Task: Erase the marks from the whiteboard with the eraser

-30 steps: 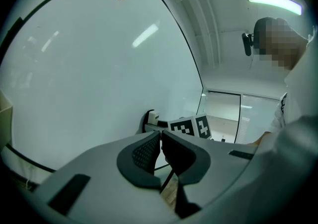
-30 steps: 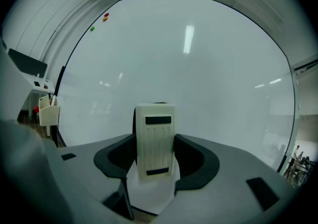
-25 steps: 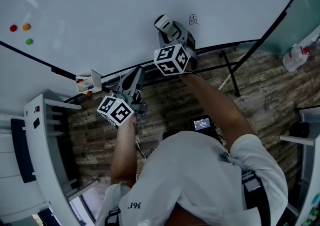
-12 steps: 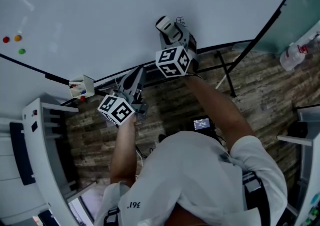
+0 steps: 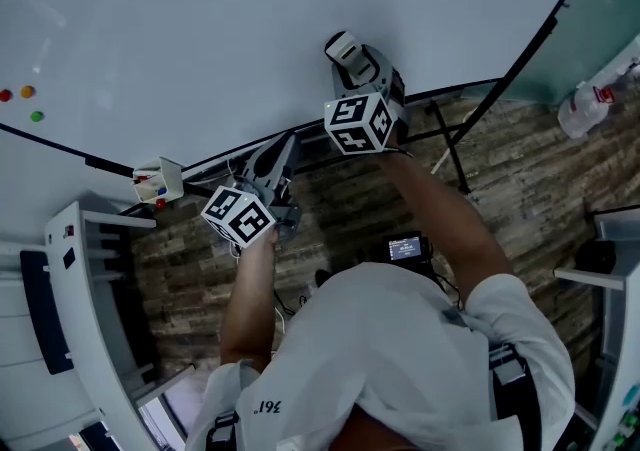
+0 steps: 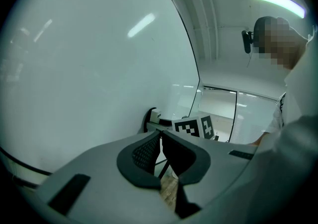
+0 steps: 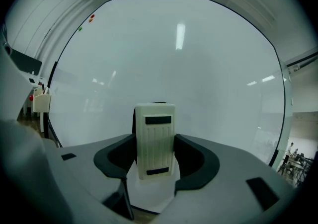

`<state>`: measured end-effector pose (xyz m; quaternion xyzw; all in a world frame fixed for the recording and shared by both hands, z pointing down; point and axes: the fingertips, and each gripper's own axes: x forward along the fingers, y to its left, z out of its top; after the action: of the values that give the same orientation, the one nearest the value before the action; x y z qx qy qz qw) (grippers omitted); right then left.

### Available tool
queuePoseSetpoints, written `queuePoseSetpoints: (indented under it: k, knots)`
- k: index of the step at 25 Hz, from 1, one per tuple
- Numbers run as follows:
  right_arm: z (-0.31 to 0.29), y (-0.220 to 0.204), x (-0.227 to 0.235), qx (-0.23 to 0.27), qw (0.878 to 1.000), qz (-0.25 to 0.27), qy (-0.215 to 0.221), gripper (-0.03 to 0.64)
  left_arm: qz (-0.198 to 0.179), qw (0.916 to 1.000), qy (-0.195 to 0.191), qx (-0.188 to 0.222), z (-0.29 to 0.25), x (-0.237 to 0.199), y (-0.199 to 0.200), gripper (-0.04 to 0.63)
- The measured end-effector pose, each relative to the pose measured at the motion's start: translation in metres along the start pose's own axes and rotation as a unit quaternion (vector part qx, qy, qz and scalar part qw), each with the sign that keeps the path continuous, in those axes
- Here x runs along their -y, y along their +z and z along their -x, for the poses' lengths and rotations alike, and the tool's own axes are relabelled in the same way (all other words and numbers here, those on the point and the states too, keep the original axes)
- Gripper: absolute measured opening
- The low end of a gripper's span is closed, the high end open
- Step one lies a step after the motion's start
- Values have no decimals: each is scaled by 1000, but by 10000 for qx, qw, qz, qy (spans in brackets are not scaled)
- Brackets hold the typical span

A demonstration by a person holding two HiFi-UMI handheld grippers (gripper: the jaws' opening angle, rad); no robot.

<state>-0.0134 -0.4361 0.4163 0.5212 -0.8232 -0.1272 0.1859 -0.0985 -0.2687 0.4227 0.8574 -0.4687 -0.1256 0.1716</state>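
Whiteboard (image 5: 250,29) fills the upper part of the head view and lies ahead of both grippers. Far to the left of the left gripper (image 5: 288,143), three small magnets sit on the board: a red one (image 5: 6,95), an orange one (image 5: 27,92) just beside it, and a green one (image 5: 36,116) a little below. Closer to that gripper's left, a small white box (image 5: 158,180) holding markers hangs at the board's lower edge.

The left gripper is held low, near the bottom edge of the board. In the left gripper view, its jaws (image 6: 160,141) are pressed together at the tips with nothing between them. The whiteboard (image 6: 89,69) curves away on their left.

To the right of it and higher up, the right gripper (image 5: 362,64) reaches toward the board with the eraser (image 5: 343,46) at its tip. In the right gripper view, this gripper (image 7: 155,144) is clamped on the eraser (image 7: 155,133). The eraser is a white ribbed block standing upright between the two dark pads, its back toward the camera and the whiteboard (image 7: 174,59) just beyond it. Whether its far face touches the board cannot be made out.

Right of the right gripper, a black stand leg (image 5: 520,79) runs diagonally across a wood-plank floor (image 5: 540,179). A spray bottle (image 5: 590,109) lies near the far right edge.
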Motion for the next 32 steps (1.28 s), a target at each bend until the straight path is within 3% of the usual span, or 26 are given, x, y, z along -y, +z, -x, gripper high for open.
queuePoseSetpoints:
  k: [15, 24, 32]
  knots:
    - [1, -29, 46, -185, 9992, -114, -322, 250, -17, 10000, -77, -10, -13, 8, -5, 8]
    - [19, -46, 107, -298, 9966, -379, -674, 250, 47, 10000, -18, -10, -15, 14, -9, 8]
    - [45, -46, 126, -164, 9975, -398, -556, 250, 15, 9999, -99, 21, -21, 34, -14, 8]
